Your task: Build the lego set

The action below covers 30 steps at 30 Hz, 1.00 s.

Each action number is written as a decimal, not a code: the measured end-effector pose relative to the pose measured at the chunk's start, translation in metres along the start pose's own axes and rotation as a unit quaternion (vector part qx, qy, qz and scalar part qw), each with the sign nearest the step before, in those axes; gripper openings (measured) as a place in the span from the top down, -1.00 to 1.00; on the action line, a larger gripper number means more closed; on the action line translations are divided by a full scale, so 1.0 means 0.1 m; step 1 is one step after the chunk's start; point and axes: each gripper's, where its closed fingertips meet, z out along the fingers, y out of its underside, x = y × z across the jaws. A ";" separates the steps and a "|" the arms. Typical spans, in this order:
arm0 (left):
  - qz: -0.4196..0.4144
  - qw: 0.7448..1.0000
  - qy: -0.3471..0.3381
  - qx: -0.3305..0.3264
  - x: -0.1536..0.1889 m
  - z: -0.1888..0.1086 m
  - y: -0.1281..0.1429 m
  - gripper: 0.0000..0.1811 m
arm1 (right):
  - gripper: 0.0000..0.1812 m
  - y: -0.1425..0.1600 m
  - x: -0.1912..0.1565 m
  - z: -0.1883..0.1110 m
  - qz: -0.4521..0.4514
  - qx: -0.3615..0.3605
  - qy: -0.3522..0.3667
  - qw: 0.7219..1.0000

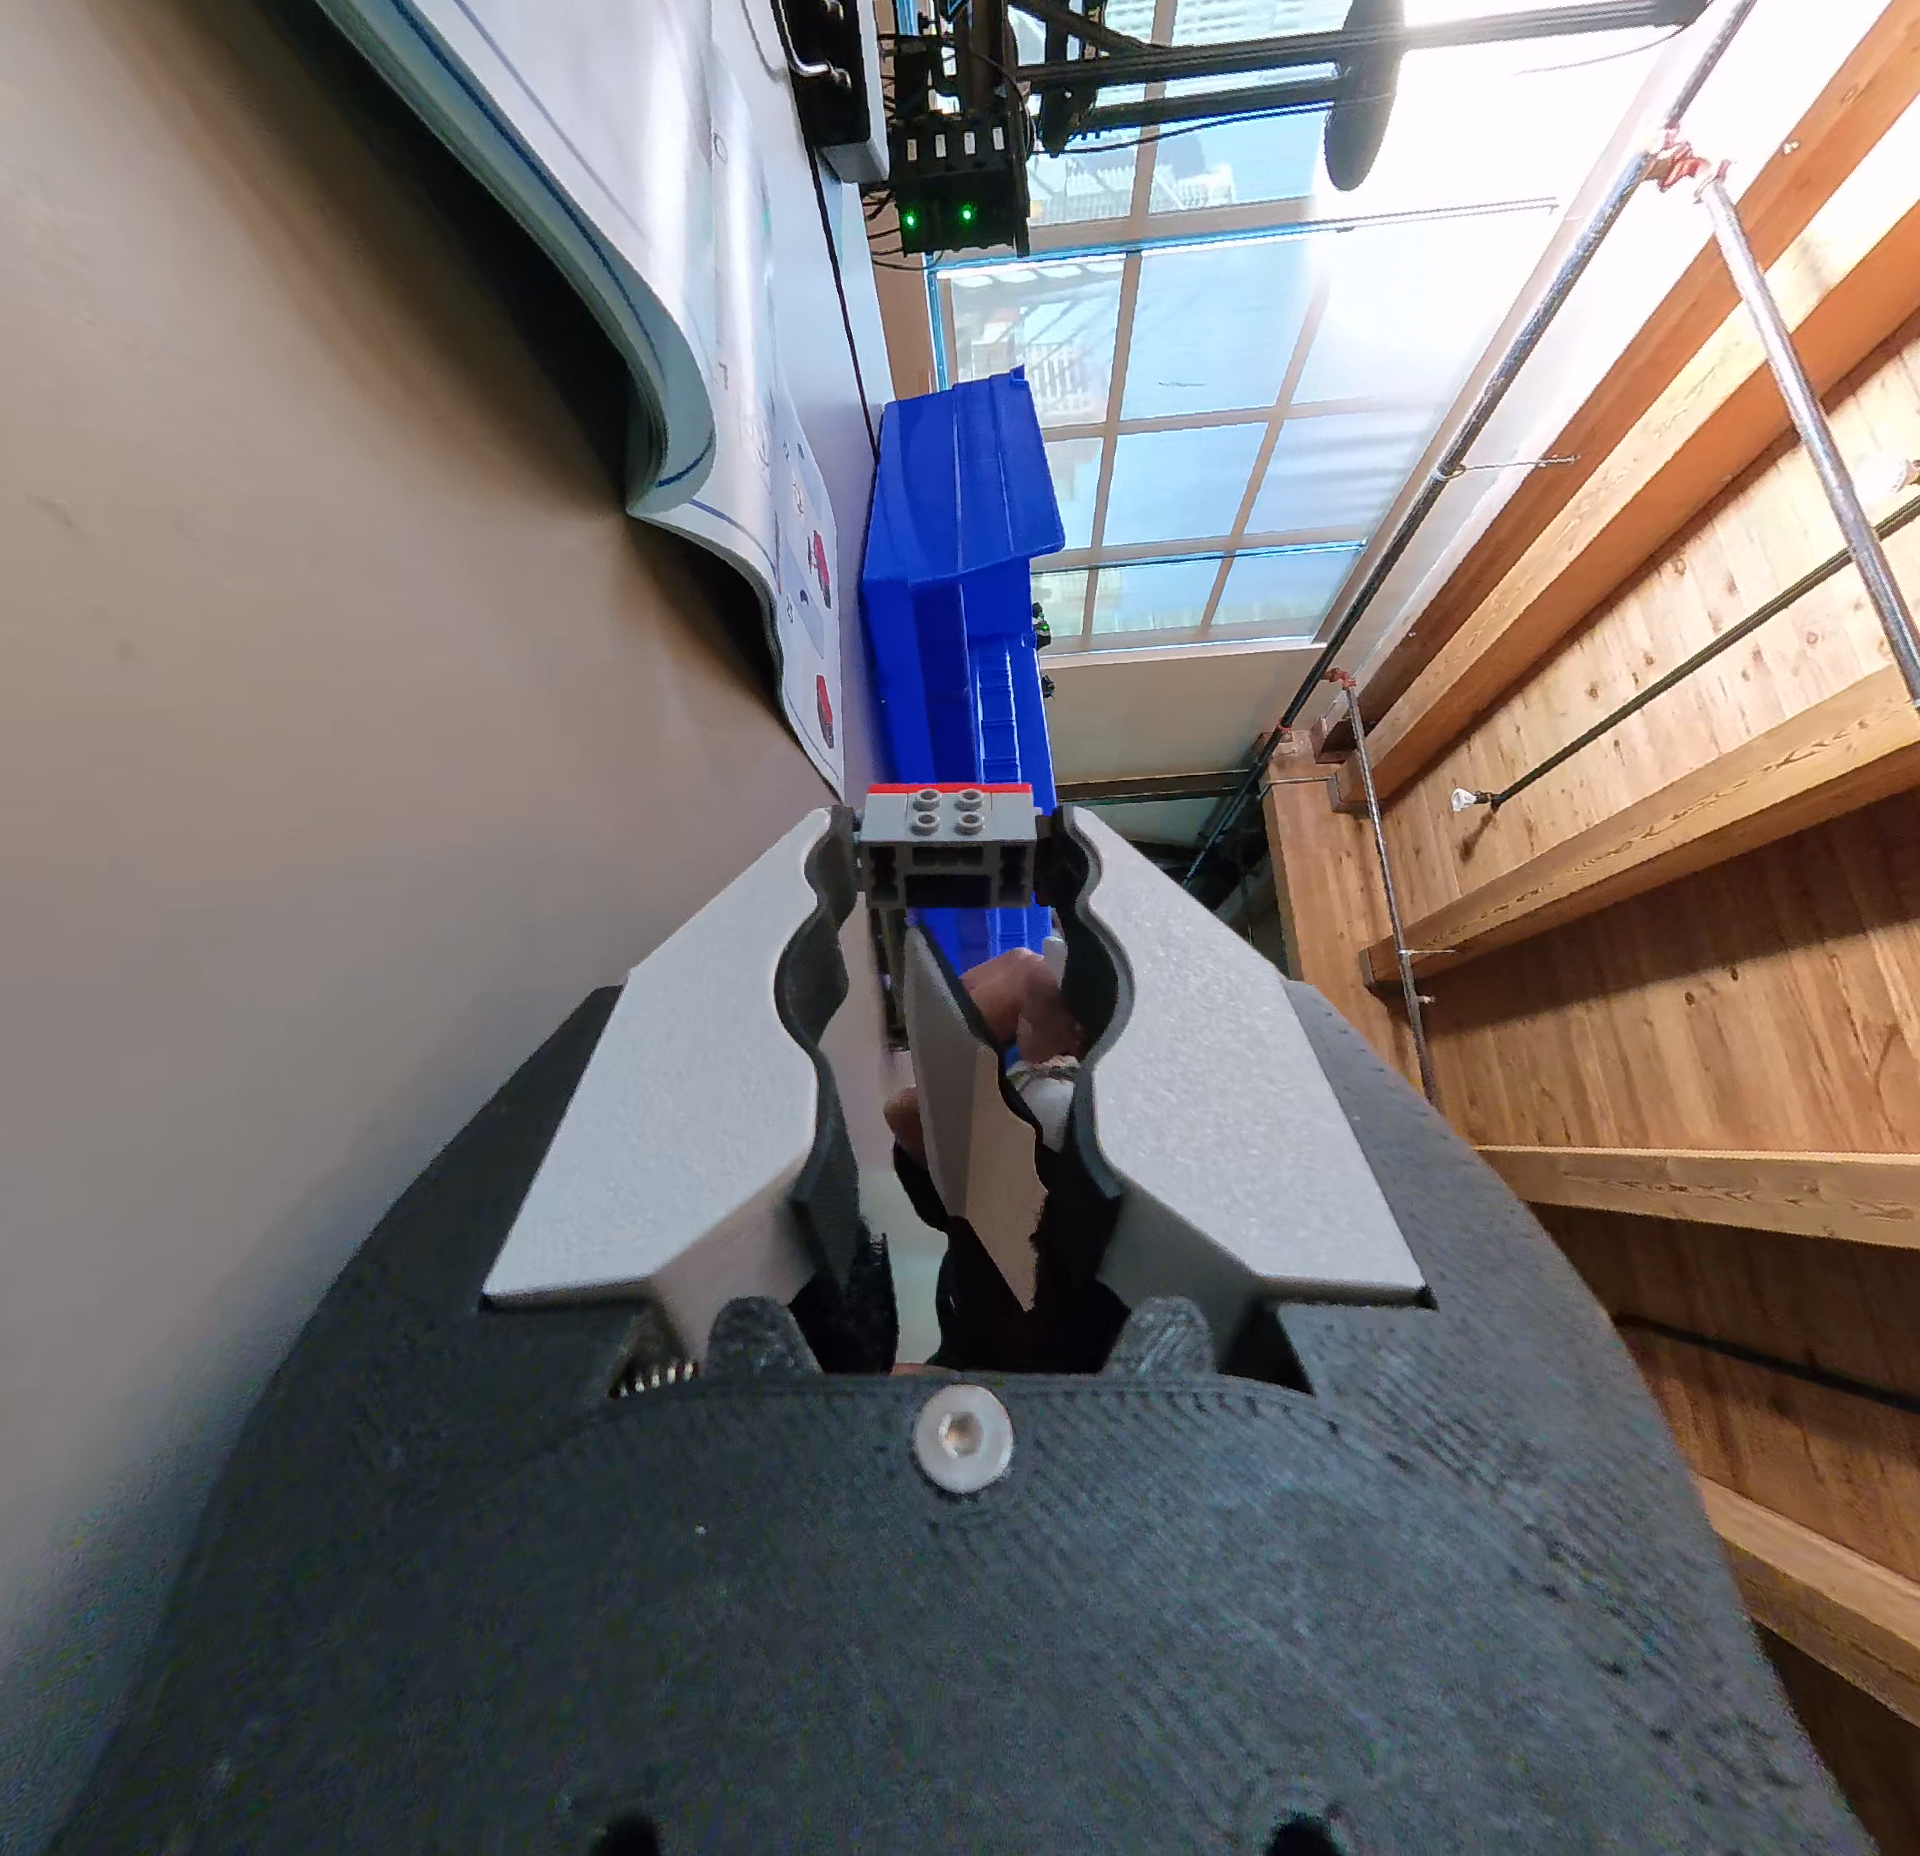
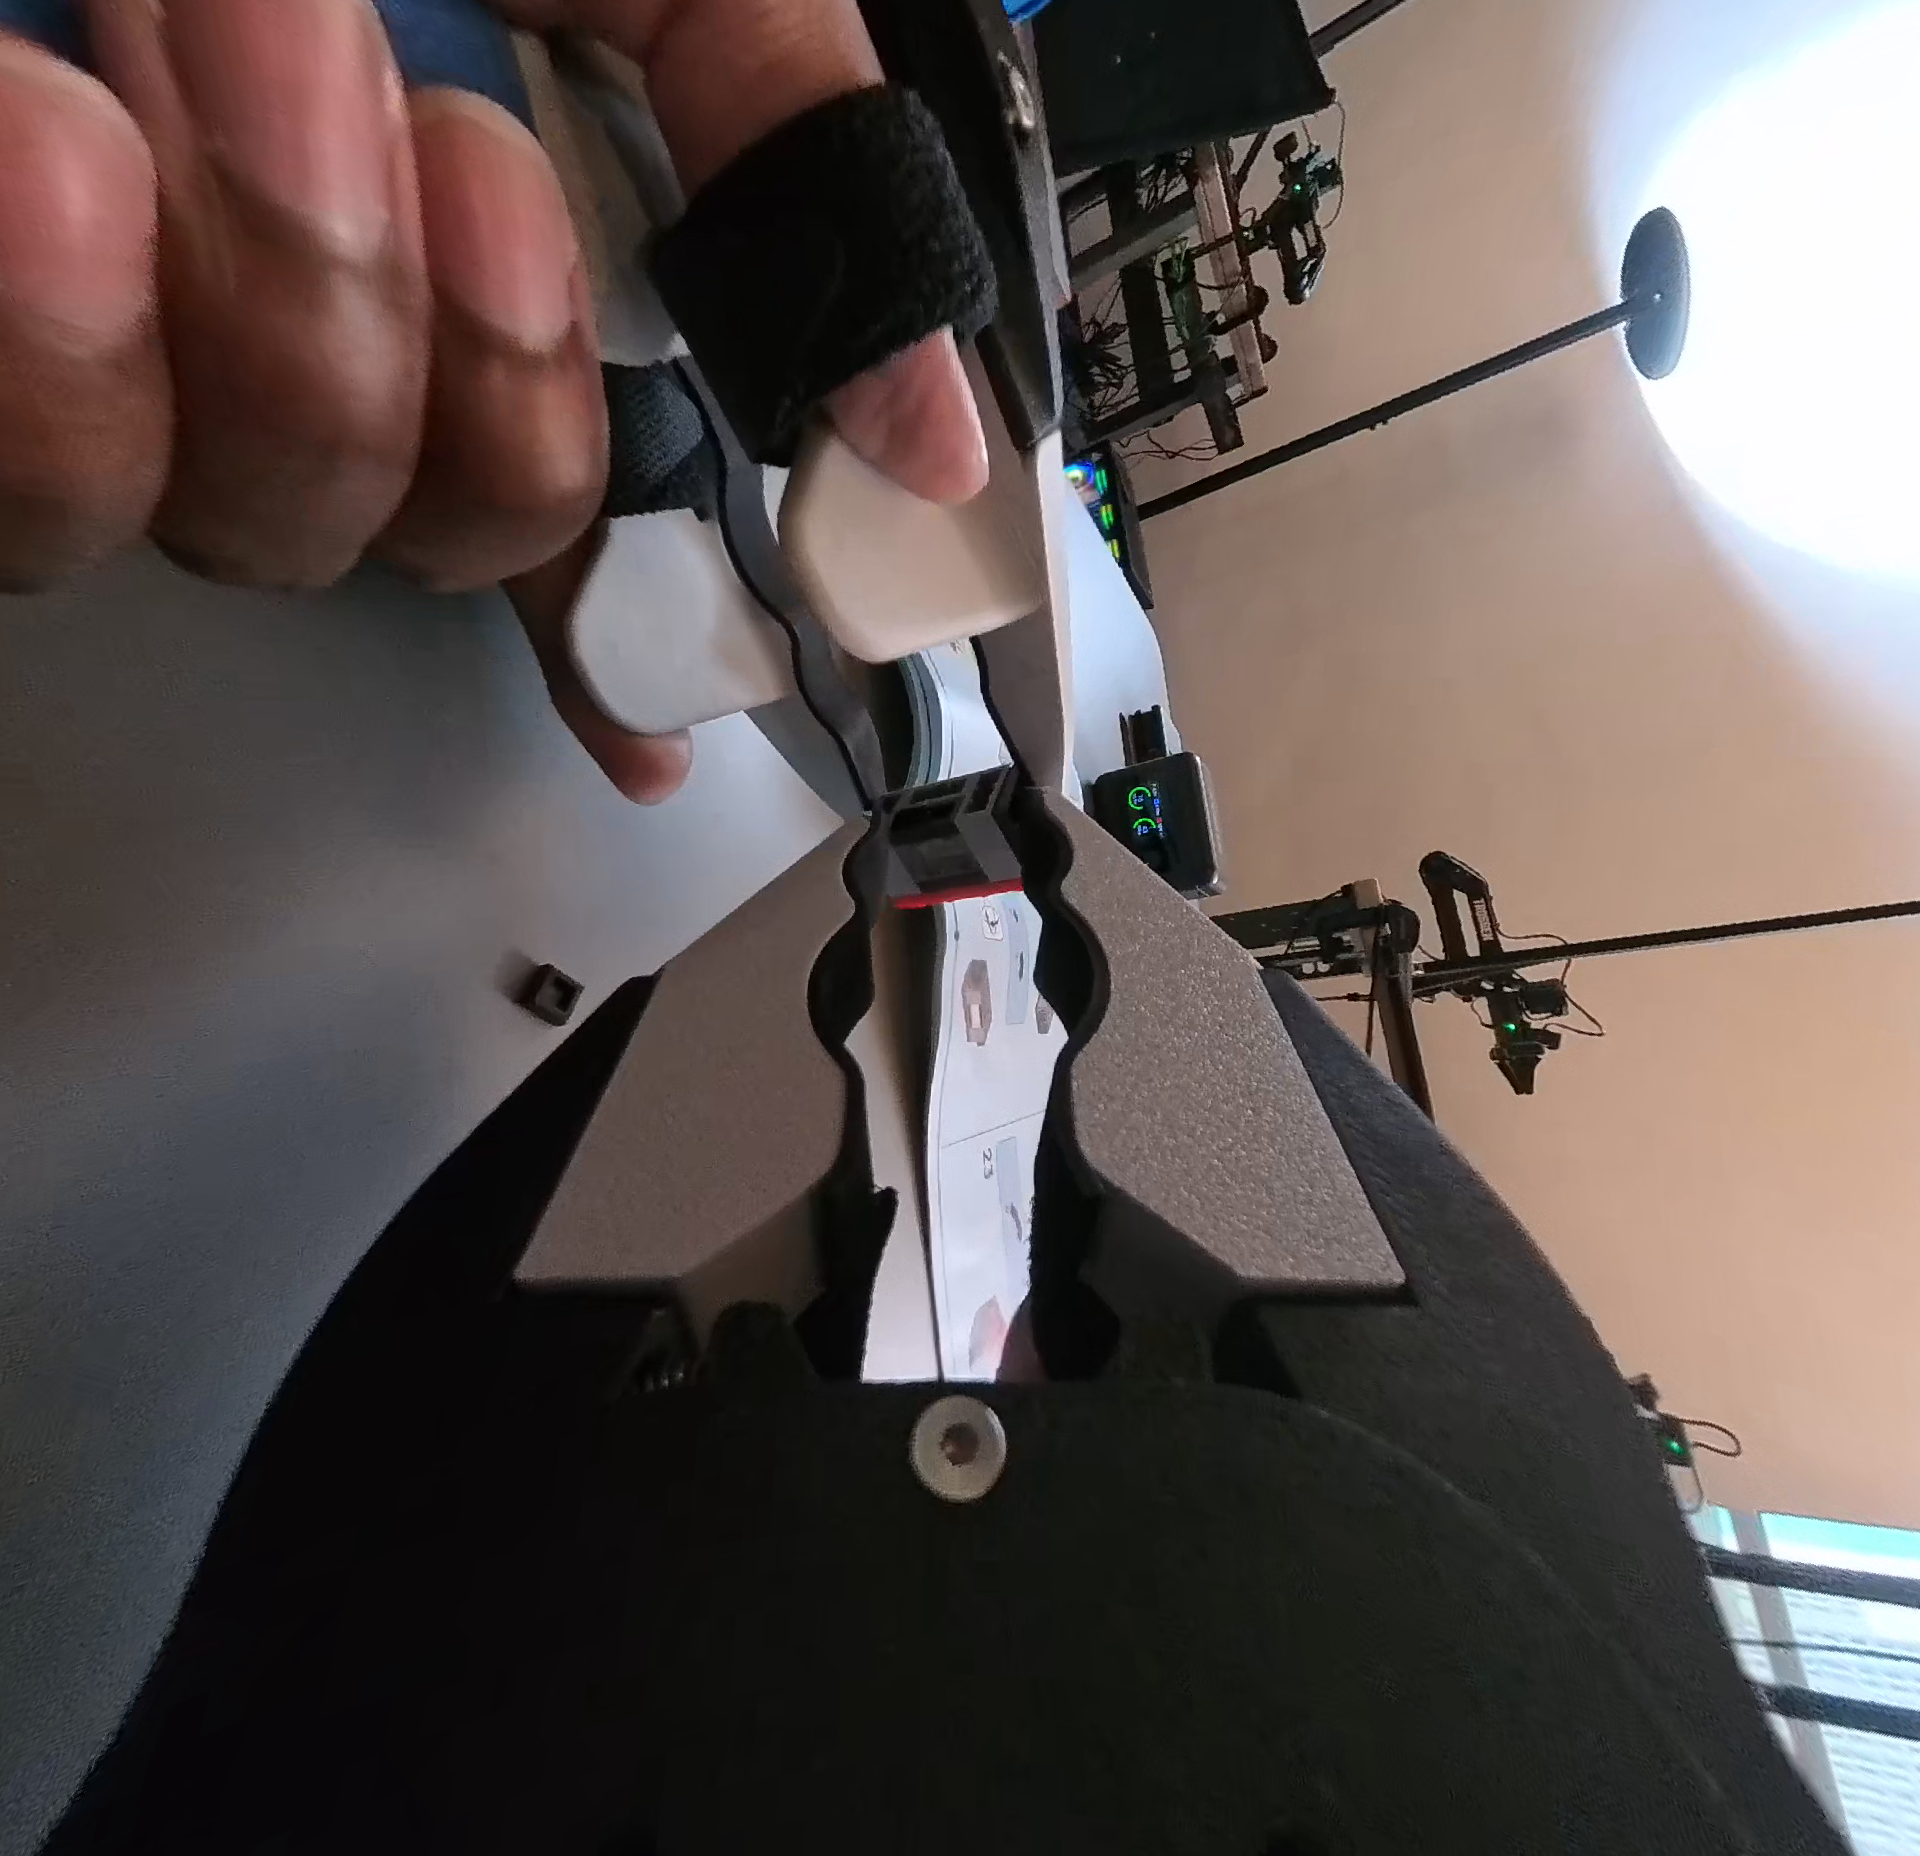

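Observation:
A small grey lego assembly with studs on top and a red strip along its far edge sits between my left gripper's fingertips, which are shut on it. In the right wrist view the same assembly looks dark, with the red strip on its near edge. My right gripper is shut on it from the opposite side. The left gripper's grey fingers, held by a hand, reach the assembly from above. One finger of the right gripper shows between my left jaws. The assembly is held in the air above the table.
An open instruction booklet lies on the table and also shows in the right wrist view. A blue bin stands behind the assembly. A small black lego piece lies loose on the table. A device with green lights stands beyond the booklet. Both grippers' tips are close together, under 4 cm apart.

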 end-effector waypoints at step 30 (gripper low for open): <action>0.065 0.972 0.220 0.043 0.79 -0.16 -0.14 0.58 | 0.35 -0.38 0.56 -0.24 0.786 0.145 -0.118 0.590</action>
